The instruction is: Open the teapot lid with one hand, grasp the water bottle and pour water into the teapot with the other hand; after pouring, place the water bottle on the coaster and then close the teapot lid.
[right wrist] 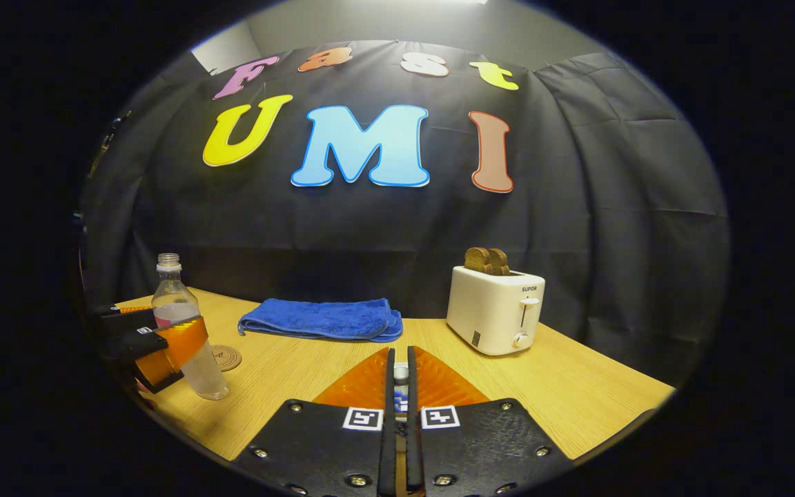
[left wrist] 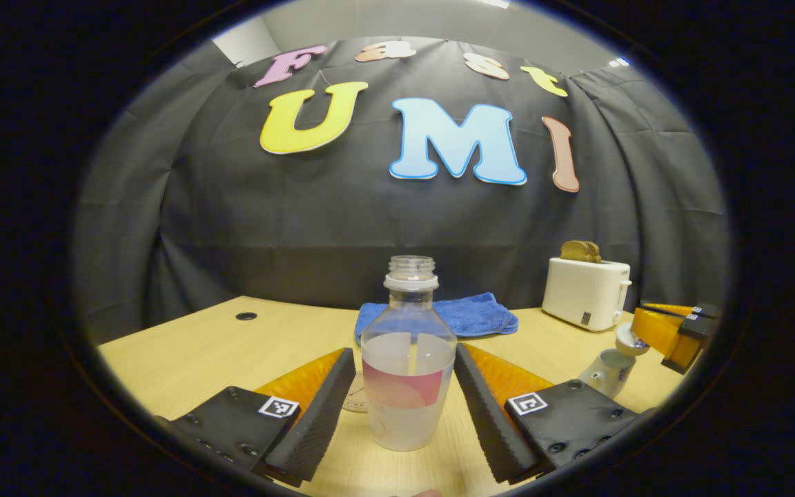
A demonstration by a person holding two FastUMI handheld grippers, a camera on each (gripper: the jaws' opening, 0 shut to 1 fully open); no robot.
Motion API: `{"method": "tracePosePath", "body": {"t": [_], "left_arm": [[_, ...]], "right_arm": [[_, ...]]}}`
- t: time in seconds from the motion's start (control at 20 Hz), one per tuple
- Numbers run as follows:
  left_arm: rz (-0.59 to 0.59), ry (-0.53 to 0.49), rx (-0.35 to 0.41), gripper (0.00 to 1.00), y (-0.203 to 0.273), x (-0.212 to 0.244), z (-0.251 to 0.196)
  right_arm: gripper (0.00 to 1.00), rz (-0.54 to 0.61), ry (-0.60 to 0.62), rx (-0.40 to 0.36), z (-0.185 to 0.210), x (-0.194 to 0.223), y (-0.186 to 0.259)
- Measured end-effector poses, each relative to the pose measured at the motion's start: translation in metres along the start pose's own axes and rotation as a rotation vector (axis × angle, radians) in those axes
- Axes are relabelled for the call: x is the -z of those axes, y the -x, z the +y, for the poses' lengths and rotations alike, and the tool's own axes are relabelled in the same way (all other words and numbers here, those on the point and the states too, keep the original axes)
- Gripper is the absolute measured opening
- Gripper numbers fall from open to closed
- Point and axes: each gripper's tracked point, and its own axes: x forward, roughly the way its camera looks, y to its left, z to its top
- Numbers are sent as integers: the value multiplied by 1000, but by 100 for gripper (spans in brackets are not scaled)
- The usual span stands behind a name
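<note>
Left gripper (left wrist: 404, 407): spread wide, straddling water bottle (left wrist: 408, 366), uncapped, part full, upright on table (left wrist: 183, 352), no contact seen
Right gripper (right wrist: 401, 386): pinching teapot lid (right wrist: 401, 373), nearly pressed together
Teapot (left wrist: 608, 369): right of left gripper, open
Coaster (left wrist: 356, 399): just behind left finger
Step, judged: grasping bottle; next, closing, lifting, tipping over teapot

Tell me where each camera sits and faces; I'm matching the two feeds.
Left gripper view: rides the left tongs, facing the water bottle between its open fingers; right tongs at the teapot.
Right gripper view: rides the right tongs, closed on the lid knob, facing the toaster.
Shared: bottle, blue towel, toaster, coaster.
</note>
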Motion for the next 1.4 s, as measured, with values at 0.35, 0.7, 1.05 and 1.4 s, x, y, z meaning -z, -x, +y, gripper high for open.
{"method": "tracePosePath", "body": {"t": [0.35, 0.7, 1.05, 1.4], "left_arm": [[51, 18, 32, 87, -16, 12, -1], [47, -94, 26, 86, -7, 2, -10], [56, -315, 43, 86, -8, 1, -36], [51, -604, 69, 86, -12, -1, -68]], "right_arm": [[6, -24, -13, -18, -2, -9, 15], [6, -52, -17, -44, -16, -17, 82], [6, -45, -2, -62, -25, -9, 142], [6, 11, -19, -107, -17, 19, 172]]}}
